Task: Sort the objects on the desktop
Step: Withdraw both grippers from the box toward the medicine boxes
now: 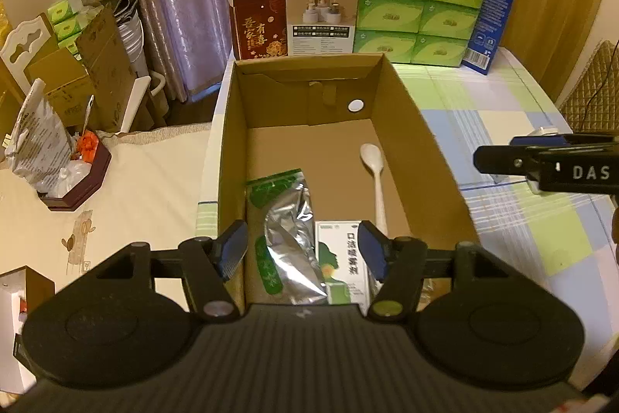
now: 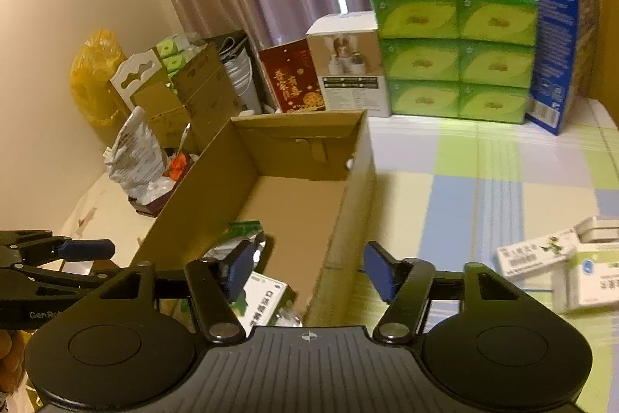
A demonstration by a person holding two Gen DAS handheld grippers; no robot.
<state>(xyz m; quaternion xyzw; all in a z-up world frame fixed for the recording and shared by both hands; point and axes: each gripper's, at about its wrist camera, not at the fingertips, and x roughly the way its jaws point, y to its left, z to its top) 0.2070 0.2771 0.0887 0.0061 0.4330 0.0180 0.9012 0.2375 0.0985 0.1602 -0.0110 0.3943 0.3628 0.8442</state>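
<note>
Over the open cardboard box (image 1: 421,149) your left gripper (image 1: 301,250) hangs with its jaws parted and nothing pressed between the pads; below it lie a foil pouch (image 1: 290,235), a white-and-green medicine box (image 1: 342,258) and a white spoon (image 1: 373,177) on the box floor. Your right gripper (image 2: 307,268) sits above the box's right wall, jaws apart and gripping nothing. Off to its right, on the checked tablecloth (image 2: 483,188), three small medicine boxes (image 2: 541,254) lie close together outside the cardboard box
</note>
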